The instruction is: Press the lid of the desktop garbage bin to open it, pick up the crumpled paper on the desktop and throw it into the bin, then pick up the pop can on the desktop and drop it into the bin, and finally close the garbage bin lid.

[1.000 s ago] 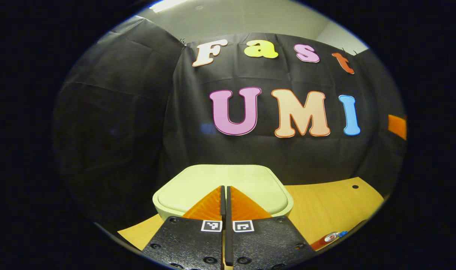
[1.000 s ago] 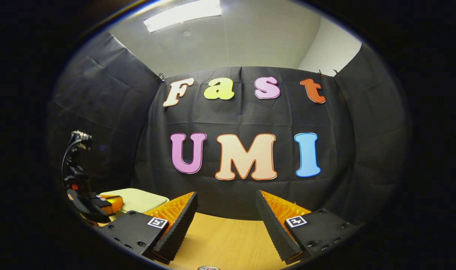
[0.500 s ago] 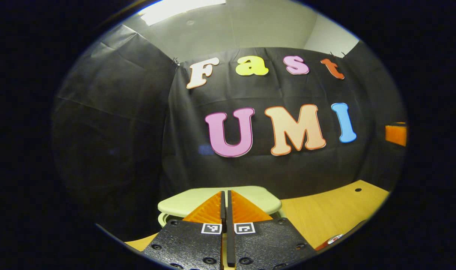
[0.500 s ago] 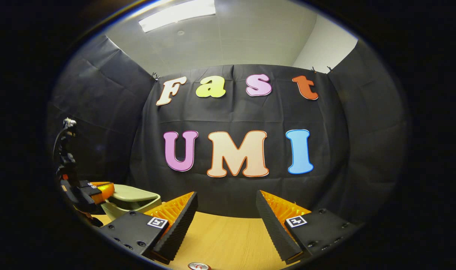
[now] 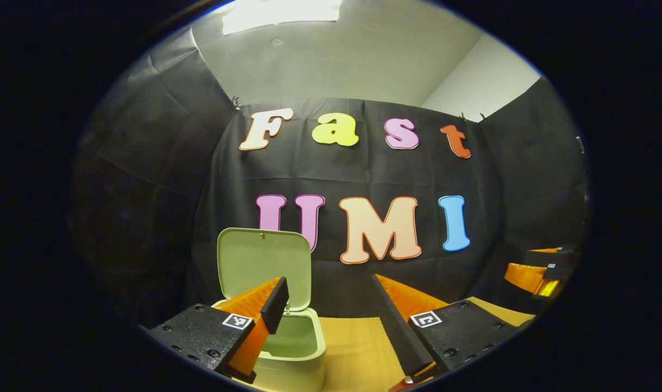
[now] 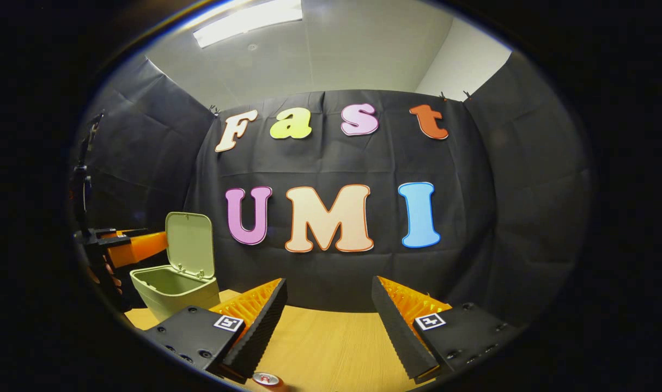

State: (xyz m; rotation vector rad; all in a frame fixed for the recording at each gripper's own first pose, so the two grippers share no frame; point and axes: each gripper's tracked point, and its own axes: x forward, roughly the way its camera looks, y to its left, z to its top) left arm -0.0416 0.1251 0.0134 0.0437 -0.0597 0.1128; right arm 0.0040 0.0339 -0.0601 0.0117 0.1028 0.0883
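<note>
Now | my right gripper has jaws apart, empty; pop can sits just below and before it on the desk | left gripper spread, empty; bin close ahead-left, lid upright | I can't see the paper | nothing blocks the bin's mouth.

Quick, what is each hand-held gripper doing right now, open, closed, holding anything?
Left hand-held gripper: open, holding nothing, beside the opened bin.
Right hand-held gripper: open, holding nothing, above the table.
</note>
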